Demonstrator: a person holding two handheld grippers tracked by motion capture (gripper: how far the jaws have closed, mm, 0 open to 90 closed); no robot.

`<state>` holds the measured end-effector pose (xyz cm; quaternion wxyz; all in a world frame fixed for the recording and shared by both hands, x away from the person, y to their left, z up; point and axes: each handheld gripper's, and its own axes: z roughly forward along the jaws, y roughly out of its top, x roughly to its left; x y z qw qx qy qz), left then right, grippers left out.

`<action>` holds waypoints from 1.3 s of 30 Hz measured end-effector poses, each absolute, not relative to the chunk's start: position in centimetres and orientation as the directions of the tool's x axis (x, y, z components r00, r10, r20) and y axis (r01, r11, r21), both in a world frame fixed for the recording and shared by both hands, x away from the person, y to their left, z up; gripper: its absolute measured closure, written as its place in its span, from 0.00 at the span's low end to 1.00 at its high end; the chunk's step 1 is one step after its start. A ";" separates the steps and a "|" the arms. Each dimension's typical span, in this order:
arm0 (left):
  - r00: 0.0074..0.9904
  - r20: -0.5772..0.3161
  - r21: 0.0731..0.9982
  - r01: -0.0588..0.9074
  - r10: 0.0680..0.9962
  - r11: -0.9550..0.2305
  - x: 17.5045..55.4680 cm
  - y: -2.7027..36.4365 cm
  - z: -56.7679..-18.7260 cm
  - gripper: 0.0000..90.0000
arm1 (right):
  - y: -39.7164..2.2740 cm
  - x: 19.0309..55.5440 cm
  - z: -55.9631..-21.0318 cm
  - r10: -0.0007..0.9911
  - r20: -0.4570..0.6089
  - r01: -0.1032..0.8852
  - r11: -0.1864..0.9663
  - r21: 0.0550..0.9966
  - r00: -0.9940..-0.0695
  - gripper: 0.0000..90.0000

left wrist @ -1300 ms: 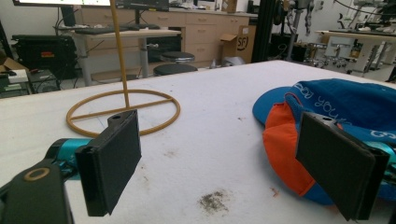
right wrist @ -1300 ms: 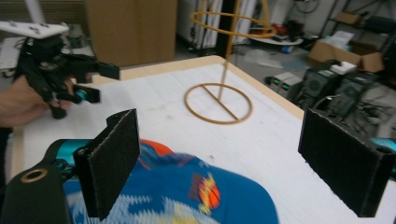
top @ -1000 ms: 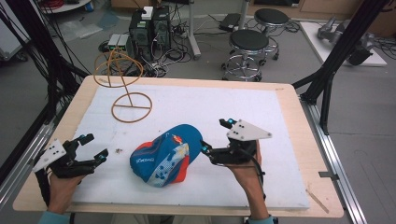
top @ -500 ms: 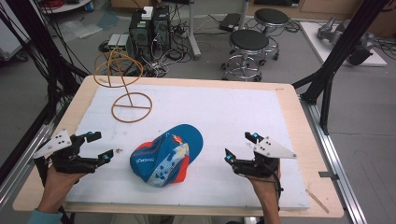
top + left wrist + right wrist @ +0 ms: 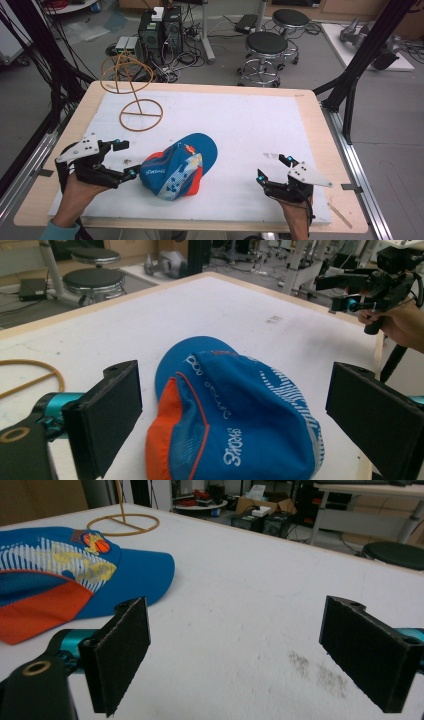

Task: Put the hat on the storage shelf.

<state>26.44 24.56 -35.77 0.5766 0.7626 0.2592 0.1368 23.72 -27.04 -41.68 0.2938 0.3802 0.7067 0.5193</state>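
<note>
Right now my left tongs [image 5: 121, 159] sit at the near left of the tabletop [image 5: 250, 125], jaws spread wide with nothing between the pads; they have just been opening further. The cap [image 5: 177, 167] lies flat on the white sheet, just beside those tongs, one jaw tip close to its near-left edge but I cannot tell if it touches. In the left gripper view the cap [image 5: 235, 415] sits ahead of and between my two black jaws, clear of both pads. Blue crown with orange side panel, white lettering, brim pointing toward the far side of the tabletop.

My right tongs [image 5: 275, 167] are at the near right, well apart from the cap, jaws also spread and empty. In the right gripper view the cap [image 5: 75, 575] shows off to the left, beyond the left jaw, with bare white sheet between the pads. Faint grey smudge [image 5: 320, 672] on the sheet near the right jaw.

Wire stand [image 5: 135, 95] with ring base stands upright at the far left of the tabletop, well apart from the cap and both tongs. Both hands grip the tongs' handles from the near edge; my right hand [image 5: 400, 327] shows in the left gripper view too.
</note>
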 end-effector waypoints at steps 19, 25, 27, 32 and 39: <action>0.804 -0.060 0.924 0.269 0.592 -0.273 28.4 18.4 -36.8 0.09 | -28.0 23.9 -44.4 0.860 0.005 0.268 0.153 0.951 -0.511 0.13; 0.794 -0.045 0.903 0.292 0.607 -0.315 29.5 16.5 -36.9 0.09 | -28.0 24.0 -44.7 0.864 0.009 0.272 0.149 0.951 -0.504 0.13; 0.794 -0.052 0.901 0.299 0.605 -0.314 29.7 16.2 -36.9 0.09 | -27.8 23.8 -44.7 0.868 -0.008 0.249 0.152 0.956 -0.497 0.13; 0.789 -0.036 0.872 0.324 0.613 -0.366 30.9 14.7 -38.0 0.09 | -27.7 23.5 -44.8 0.877 -0.029 0.226 0.155 0.962 -0.480 0.13; 0.777 -0.021 0.834 0.361 0.629 -0.418 31.9 13.6 -39.0 0.09 | -27.8 23.5 -44.8 0.878 -0.022 0.229 0.150 0.962 -0.478 0.13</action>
